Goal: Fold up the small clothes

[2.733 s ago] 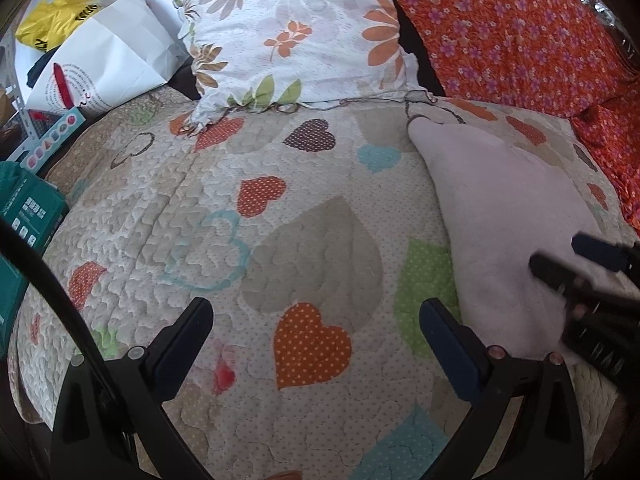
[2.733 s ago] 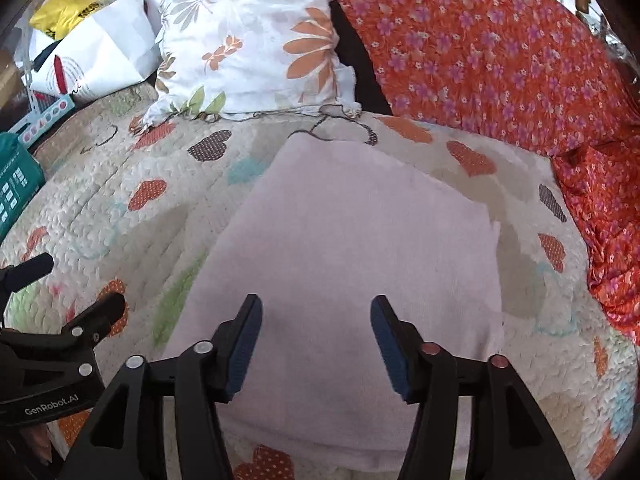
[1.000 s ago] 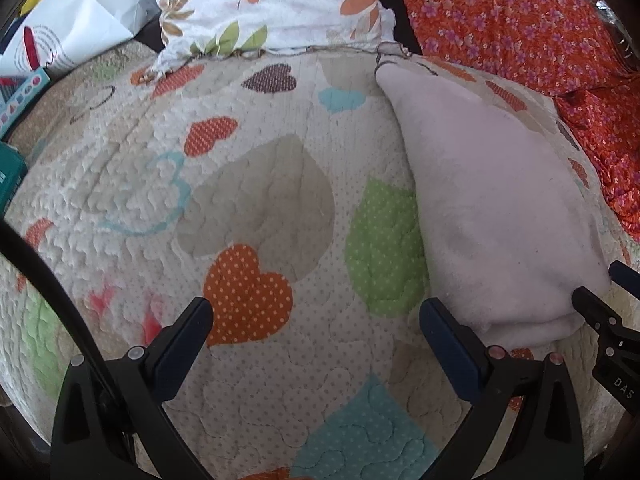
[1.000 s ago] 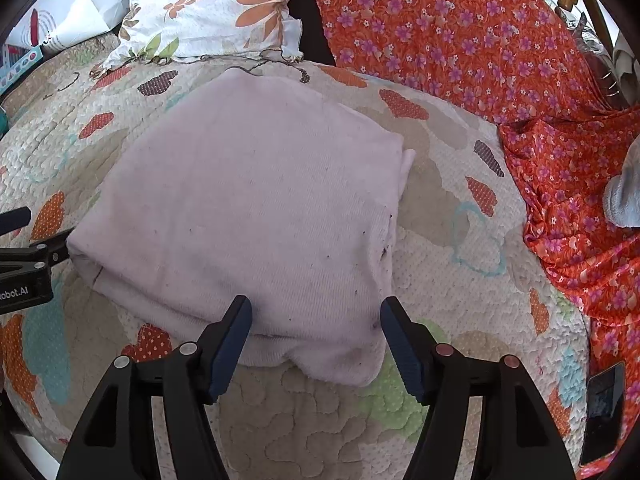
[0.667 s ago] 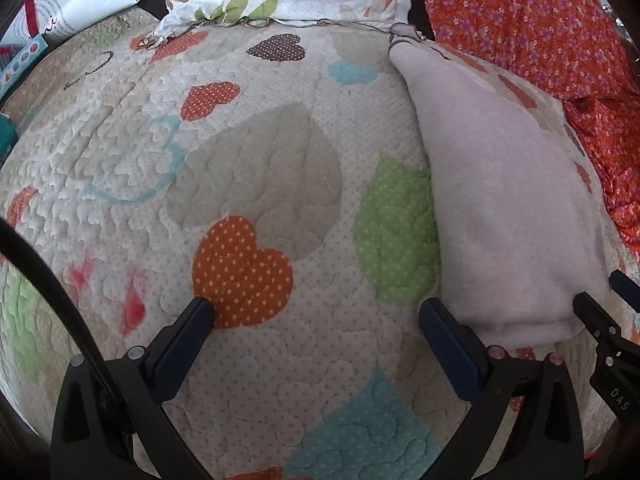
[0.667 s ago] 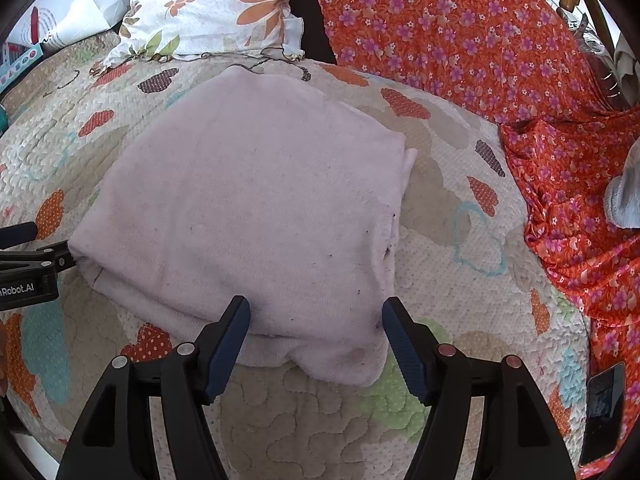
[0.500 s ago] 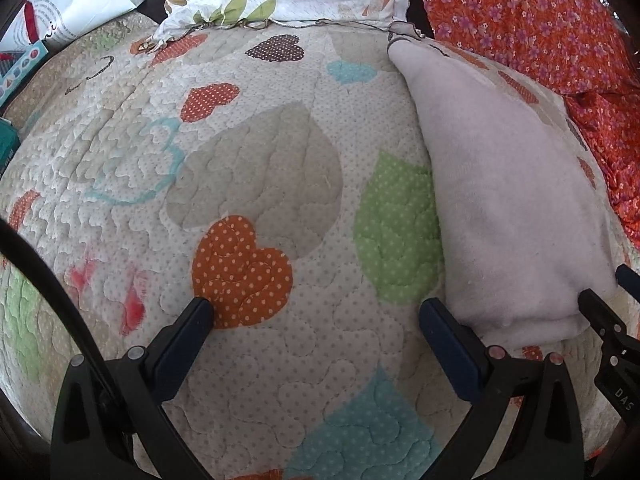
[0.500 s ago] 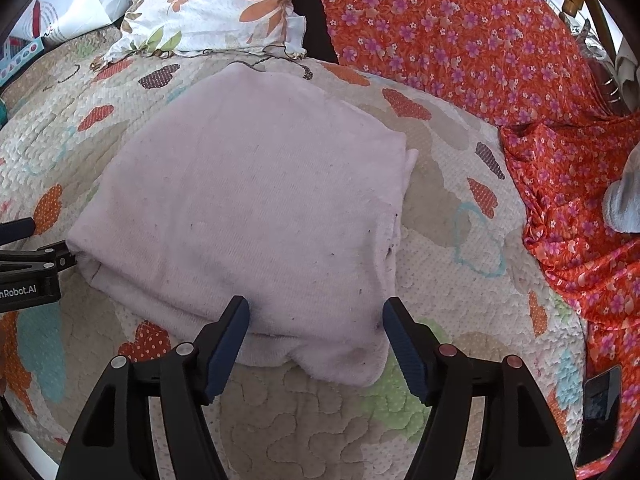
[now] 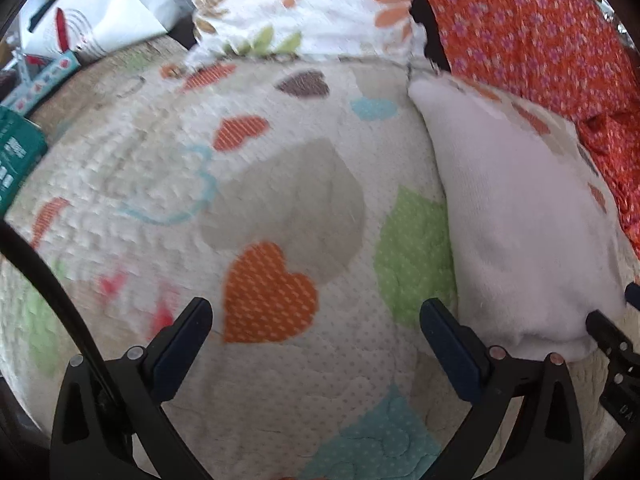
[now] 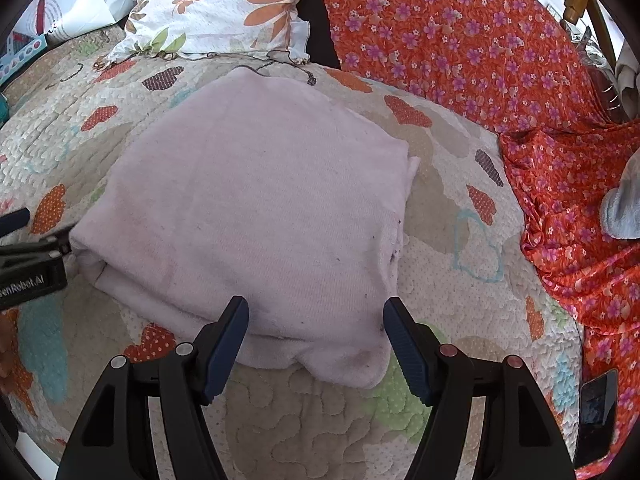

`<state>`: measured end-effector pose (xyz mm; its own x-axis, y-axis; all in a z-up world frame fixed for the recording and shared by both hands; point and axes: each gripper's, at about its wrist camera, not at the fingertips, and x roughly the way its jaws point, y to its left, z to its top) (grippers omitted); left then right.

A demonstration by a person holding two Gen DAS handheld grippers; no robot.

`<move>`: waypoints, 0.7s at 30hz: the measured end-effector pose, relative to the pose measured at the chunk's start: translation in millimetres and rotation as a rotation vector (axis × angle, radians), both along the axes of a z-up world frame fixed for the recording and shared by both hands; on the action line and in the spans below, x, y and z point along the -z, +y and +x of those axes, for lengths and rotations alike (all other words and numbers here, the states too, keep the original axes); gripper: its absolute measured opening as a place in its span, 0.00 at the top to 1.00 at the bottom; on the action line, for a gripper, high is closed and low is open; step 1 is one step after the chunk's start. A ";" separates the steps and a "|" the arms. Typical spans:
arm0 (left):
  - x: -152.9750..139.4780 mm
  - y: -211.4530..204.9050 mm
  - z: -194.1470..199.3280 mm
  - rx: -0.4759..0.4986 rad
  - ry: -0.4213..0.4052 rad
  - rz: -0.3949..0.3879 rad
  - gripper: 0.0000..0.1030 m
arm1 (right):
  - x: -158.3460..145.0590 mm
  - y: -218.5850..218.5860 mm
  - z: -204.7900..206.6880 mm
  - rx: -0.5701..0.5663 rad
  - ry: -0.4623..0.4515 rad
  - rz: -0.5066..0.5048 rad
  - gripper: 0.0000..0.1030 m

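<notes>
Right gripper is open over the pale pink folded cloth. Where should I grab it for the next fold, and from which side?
Take the pale pink cloth at its near right corner, where the stacked layers end in a loose, rounded lip on the quilt. Bring the open right gripper in low from the near edge, one finger under the lip. The left edge looks like a closed fold, harder to pinch.

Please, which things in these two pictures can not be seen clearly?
- Pale pink folded knit garment: underside hidden, both views.
- Dark flat phone-like object: cut by right wrist view edge.
- Grey-blue cloth: mostly outside right wrist view.
- Heart-patterned quilt: motion-blurred, left wrist view.
</notes>
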<state>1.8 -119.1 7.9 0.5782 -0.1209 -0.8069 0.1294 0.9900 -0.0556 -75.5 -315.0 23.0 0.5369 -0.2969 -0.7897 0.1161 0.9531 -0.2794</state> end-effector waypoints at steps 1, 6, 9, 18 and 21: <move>-5.9 2.5 -0.9 0.000 -0.017 -0.002 0.00 | -1.0 0.9 -0.3 -0.002 -0.005 -0.002 0.28; -32.0 13.5 -9.7 0.009 -0.120 -0.008 0.00 | -5.4 5.0 -1.5 -0.014 -0.025 -0.007 0.28; -37.1 14.0 -14.7 0.042 -0.135 -0.020 0.00 | -5.2 7.1 -2.1 -0.016 -0.023 -0.009 0.28; -34.4 -10.5 -33.1 0.171 -0.154 0.025 0.00 | -5.3 9.7 -3.5 -0.023 -0.023 -0.012 0.28; -31.1 -18.1 -38.7 0.200 -0.147 0.035 0.00 | -5.3 9.5 -3.4 -0.023 -0.022 -0.010 0.28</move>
<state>-37.0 -137.2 39.0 0.6572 -0.2185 -0.7213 0.3275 0.9448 0.0121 -78.9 -305.5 28.3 0.5608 -0.2925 -0.7746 0.1007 0.9527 -0.2868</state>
